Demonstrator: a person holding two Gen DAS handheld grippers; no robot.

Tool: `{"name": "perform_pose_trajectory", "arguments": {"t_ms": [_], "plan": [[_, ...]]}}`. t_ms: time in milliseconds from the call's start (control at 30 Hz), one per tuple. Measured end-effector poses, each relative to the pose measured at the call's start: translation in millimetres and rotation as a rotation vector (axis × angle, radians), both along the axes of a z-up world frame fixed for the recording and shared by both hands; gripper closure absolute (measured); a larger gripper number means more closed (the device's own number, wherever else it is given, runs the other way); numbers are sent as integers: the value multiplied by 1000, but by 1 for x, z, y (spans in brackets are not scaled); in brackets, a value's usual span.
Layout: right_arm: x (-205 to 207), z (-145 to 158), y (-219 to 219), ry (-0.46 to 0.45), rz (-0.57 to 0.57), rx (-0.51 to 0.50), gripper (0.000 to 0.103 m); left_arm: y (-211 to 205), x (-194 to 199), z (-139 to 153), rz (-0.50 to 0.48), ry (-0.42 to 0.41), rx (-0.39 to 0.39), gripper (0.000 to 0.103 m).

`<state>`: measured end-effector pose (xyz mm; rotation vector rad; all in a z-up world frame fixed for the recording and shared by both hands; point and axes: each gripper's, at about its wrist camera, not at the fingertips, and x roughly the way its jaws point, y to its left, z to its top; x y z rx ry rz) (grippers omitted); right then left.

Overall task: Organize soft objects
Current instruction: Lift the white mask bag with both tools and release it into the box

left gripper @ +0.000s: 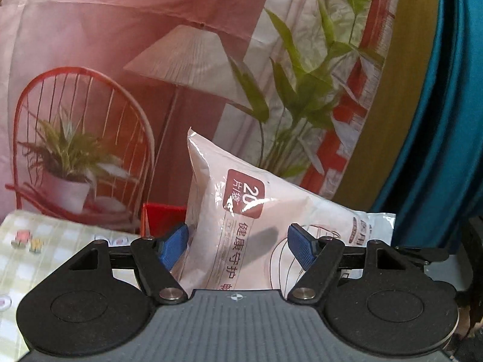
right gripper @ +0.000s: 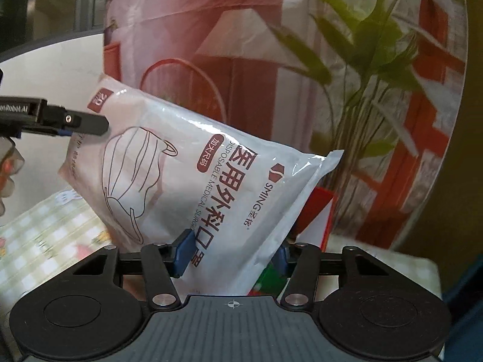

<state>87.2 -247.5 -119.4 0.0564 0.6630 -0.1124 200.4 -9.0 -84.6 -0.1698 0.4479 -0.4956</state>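
Note:
A white plastic pack of disposable masks [right gripper: 193, 175] with dark red print is held tilted in the air in front of a printed backdrop. My right gripper [right gripper: 231, 253] is shut on the pack's lower edge, blue pads pressed on both sides. In the left wrist view the pack [left gripper: 256, 235] lies between the wide-apart blue pads of my left gripper [left gripper: 238, 246], which is open. In the right wrist view the left gripper [right gripper: 75, 122] reaches in from the left against the pack's upper corner.
A green and white checked cloth [left gripper: 51, 241] covers the surface below, also in the right wrist view [right gripper: 51, 235]. A red box [left gripper: 163, 220] stands behind the pack. The printed backdrop [left gripper: 181, 60] shows a lamp, chair and plants. Teal fabric [left gripper: 446, 120] hangs at right.

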Motion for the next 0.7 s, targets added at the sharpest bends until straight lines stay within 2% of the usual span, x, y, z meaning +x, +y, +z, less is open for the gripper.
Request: {"name": "perform_pose_trajectory", "arguments": {"t_ms": [133, 300, 433, 533, 700], "plan": [[24, -5, -7, -2, -25, -59, 57, -7, 21, -5, 8, 9, 20, 30], [51, -15, -21, -7, -73, -92, 60, -9, 42, -22, 6, 67, 48, 30], [63, -31, -30, 57, -68, -47, 60, -10, 47, -31, -7, 91, 80, 32], [65, -43, -37, 107, -67, 17, 60, -8, 50, -28, -24, 119, 72, 32], [63, -44, -42, 162, -69, 61, 60, -13, 50, -28, -53, 176, 83, 32]]}}
